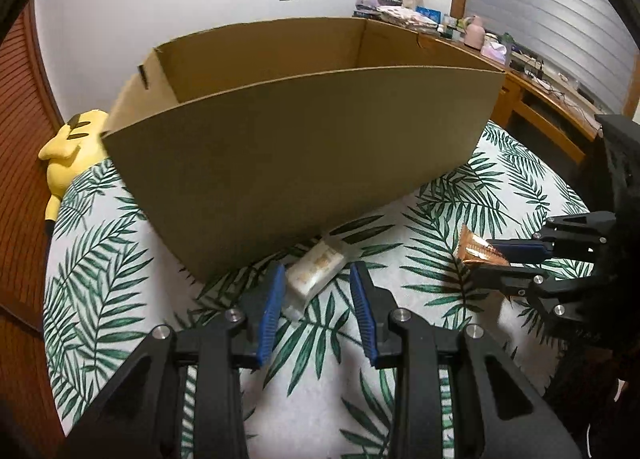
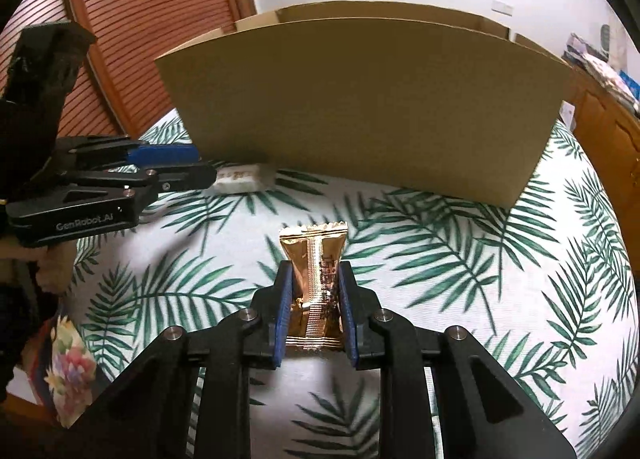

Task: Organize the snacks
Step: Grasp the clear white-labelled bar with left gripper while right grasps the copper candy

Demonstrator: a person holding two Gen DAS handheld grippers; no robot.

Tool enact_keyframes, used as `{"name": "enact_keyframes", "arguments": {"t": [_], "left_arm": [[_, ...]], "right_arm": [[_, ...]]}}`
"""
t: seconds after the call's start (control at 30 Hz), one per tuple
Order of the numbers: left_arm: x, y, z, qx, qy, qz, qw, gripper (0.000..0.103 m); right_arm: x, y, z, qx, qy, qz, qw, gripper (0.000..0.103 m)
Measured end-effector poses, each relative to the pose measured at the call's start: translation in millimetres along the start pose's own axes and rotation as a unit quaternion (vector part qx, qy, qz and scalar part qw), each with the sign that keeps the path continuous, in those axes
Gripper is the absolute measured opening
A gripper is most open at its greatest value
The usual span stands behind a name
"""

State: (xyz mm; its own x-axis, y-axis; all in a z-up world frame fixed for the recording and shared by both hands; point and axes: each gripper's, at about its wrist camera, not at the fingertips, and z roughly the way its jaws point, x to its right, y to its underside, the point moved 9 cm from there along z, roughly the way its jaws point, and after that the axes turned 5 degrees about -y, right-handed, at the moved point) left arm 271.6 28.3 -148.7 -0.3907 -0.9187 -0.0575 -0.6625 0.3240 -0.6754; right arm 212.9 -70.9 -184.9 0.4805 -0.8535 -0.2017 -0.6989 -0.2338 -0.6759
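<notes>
A white snack packet [image 1: 316, 267] lies on the leaf-print bed cover [image 1: 460, 195], close to the front wall of an open cardboard box [image 1: 300, 163]. My left gripper [image 1: 318, 275] stands open, its blue pads on either side of the packet's near end without pressing it. In the right wrist view the packet [image 2: 244, 177] sits just past the left gripper [image 2: 206, 166]. My right gripper [image 2: 315, 265] is shut on a gold snack packet [image 2: 316, 279], held just above the cover in front of the box [image 2: 360, 119]. The left wrist view shows this gripper [image 1: 482, 259] and gold packet [image 1: 476, 249] at the right.
A yellow plush toy [image 1: 72, 151] lies left of the box. A wooden desk [image 1: 532, 99] with clutter runs along the right. A slatted wooden door [image 2: 140, 19] stands at the left. Floral fabric [image 2: 68, 363] lies at the bed's near left edge.
</notes>
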Motion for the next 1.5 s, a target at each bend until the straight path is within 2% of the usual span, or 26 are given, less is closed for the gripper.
{"name": "enact_keyframes", "arguments": {"t": [0.5,0.63,0.8,1.3,1.33,1.37,1.43,1.5], "left_arm": [[0,-6,30,-0.033,-0.004,0.017,0.9993,0.033],[0,-6,29,-0.035,-0.002,0.017,0.9992,0.034],[5,-2,31,-0.045,-0.011,0.041,0.9981,0.037],[5,3,32,-0.053,-0.027,0.049,0.997,0.039],[4,3,32,-0.054,-0.025,0.048,0.9971,0.038],[5,2,33,-0.056,-0.023,0.045,0.9971,0.028],[6,5,31,-0.072,-0.01,0.041,0.9965,0.02],[10,8,26,-0.069,-0.002,0.045,0.9966,0.02]], "right_arm": [[21,10,3,0.005,-0.018,0.013,1.0,0.02],[20,10,2,0.005,-0.023,0.016,1.0,0.02],[23,14,-9,0.006,-0.026,0.023,0.999,0.02],[23,29,-23,0.01,-0.024,0.031,0.999,0.02],[22,30,-24,0.011,-0.024,0.031,0.999,0.02],[22,30,-25,0.011,-0.023,0.03,0.999,0.02],[22,30,-26,0.011,-0.023,0.03,0.999,0.02],[24,32,-26,0.011,-0.022,0.03,0.999,0.02]]}}
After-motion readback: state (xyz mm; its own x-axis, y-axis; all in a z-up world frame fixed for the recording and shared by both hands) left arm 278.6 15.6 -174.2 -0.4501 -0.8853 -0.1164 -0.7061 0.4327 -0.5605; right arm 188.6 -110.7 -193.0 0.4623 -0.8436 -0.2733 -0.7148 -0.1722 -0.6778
